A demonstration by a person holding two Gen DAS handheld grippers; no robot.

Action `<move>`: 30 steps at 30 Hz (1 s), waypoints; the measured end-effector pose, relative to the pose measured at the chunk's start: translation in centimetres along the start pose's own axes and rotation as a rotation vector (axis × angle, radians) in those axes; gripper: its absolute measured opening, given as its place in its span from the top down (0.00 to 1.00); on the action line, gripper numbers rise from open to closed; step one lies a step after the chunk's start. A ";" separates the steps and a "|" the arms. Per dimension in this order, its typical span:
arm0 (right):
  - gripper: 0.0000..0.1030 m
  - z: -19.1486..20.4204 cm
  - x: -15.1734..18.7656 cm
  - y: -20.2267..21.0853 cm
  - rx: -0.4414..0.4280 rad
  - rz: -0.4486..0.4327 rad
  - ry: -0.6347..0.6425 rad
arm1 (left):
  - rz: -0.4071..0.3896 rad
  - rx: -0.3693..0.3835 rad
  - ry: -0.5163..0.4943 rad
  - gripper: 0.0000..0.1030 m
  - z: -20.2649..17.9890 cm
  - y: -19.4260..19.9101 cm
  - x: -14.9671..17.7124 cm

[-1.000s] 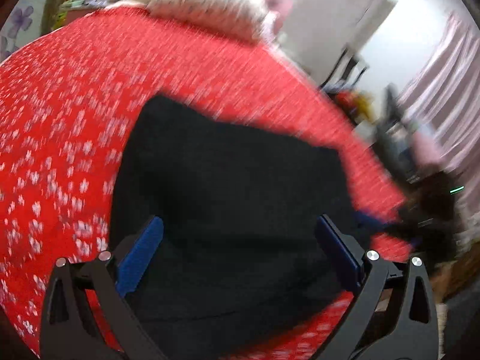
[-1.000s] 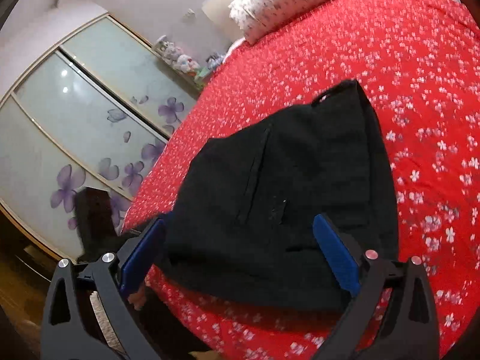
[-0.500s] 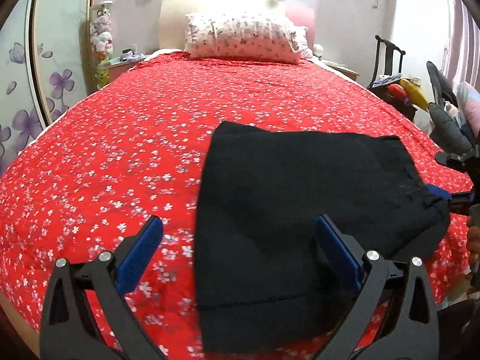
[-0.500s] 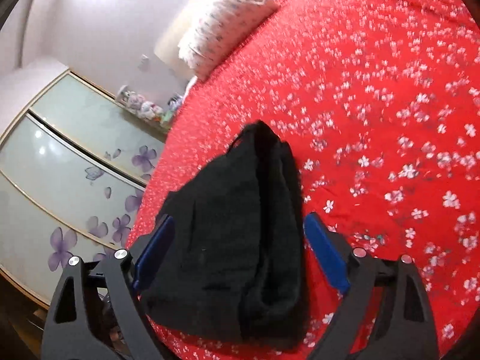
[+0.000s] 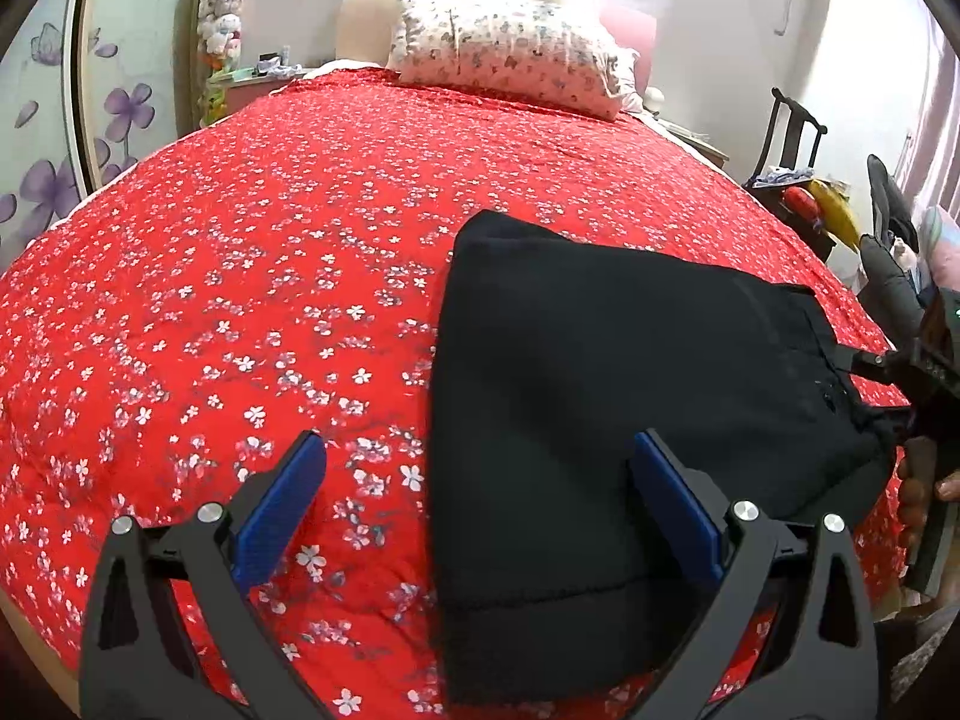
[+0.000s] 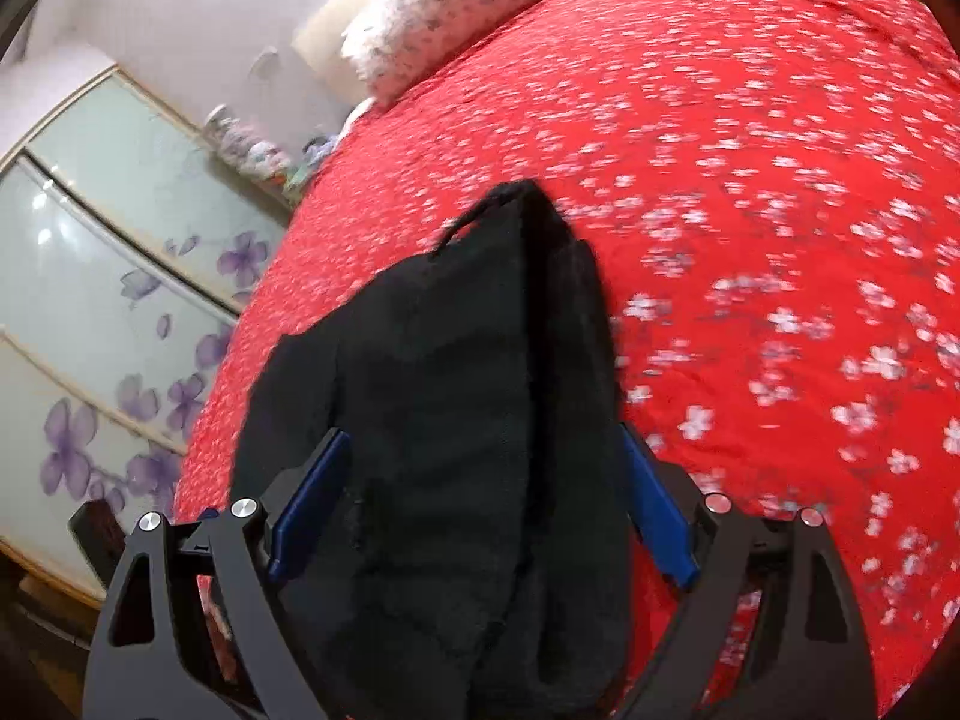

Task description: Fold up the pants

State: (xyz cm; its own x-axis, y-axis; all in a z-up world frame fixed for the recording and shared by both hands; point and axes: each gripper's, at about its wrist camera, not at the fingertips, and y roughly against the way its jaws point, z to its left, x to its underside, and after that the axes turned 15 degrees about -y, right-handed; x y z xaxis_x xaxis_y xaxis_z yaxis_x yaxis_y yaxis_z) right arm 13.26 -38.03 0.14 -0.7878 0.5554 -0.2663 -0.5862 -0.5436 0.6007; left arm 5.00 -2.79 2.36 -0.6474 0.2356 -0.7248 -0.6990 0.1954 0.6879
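Black folded pants (image 5: 630, 390) lie on a red bedspread with white flowers (image 5: 240, 300), near the bed's front right. My left gripper (image 5: 480, 504) is open just above the bed, and the pants' left edge runs between its blue pads. At the right rim, a person's hand holds my right gripper (image 5: 900, 384) at the pants' waistband end. In the right wrist view the bunched end of the pants (image 6: 450, 420) fills the gap of the right gripper (image 6: 483, 507). Its fingers stand wide on either side of the cloth, and I see no squeeze.
A flowered pillow (image 5: 510, 54) lies at the head of the bed. Sliding wardrobe doors with purple flowers (image 6: 90, 240) line the left side. A bedside shelf with soft toys (image 5: 219, 18) stands at the back left. A dark chair with clutter (image 5: 798, 180) stands right of the bed.
The left view has swung and steadied, so the pants now sit right of its centre. The right gripper has come down closer onto the pants' end, with its fingers slightly narrower.
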 end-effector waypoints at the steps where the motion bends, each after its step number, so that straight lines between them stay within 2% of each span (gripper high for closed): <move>1: 0.13 0.4 0.2 0.2 -0.052 0.014 0.011 | -0.001 -0.007 -0.006 0.02 0.0 0.0 0.0; 3: 0.13 1.4 0.5 0.9 -0.119 0.012 0.045 | -0.004 -0.017 -0.013 0.02 0.0 0.1 0.0; 5: 0.13 0.8 0.0 0.9 -0.130 0.015 0.000 | -0.004 -0.013 -0.009 0.02 0.1 0.0 -0.1; 8: 0.17 -0.5 -0.6 0.0 -0.065 0.025 -0.064 | -0.001 0.000 0.007 0.02 0.2 -0.1 -0.1; 13: 0.17 0.2 -0.6 -1.1 0.001 0.032 -0.007 | -0.005 -0.007 -0.001 0.02 0.2 -0.1 -0.1; 15: 0.22 0.7 -0.3 -0.8 -0.037 0.033 0.016 | -0.007 -0.013 -0.005 0.02 0.3 0.0 0.0; 17: 0.38 0.7 -0.6 0.2 -0.141 0.022 0.007 | -0.009 -0.019 -0.009 0.02 0.3 0.0 -0.1; 18: 0.42 0.7 -0.7 0.6 -0.186 0.025 -0.001 | -0.011 -0.025 -0.009 0.02 0.3 0.0 -0.1; 20: 0.52 0.7 -0.6 1.1 -0.219 0.016 0.009 | -0.015 -0.036 -0.010 0.02 0.3 0.1 -0.2; 25: 0.53 -0.4 -0.9 -0.2 -0.105 0.033 -0.049 | -0.024 -0.056 -0.038 0.02 -0.1 0.1 -0.4; 30: 0.51 -0.5 -0.9 -0.9 -0.071 0.038 -0.053 | -0.035 -0.090 -0.084 0.02 -0.6 0.4 -0.4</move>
State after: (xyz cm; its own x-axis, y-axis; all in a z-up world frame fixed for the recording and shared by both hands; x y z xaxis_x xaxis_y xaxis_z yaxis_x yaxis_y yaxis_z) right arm 14.41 -38.35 -0.54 -0.7997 0.5651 -0.2029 -0.5697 -0.6073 0.5538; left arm 4.86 -3.39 2.91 -0.5967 0.3098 -0.7402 -0.7479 0.1197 0.6530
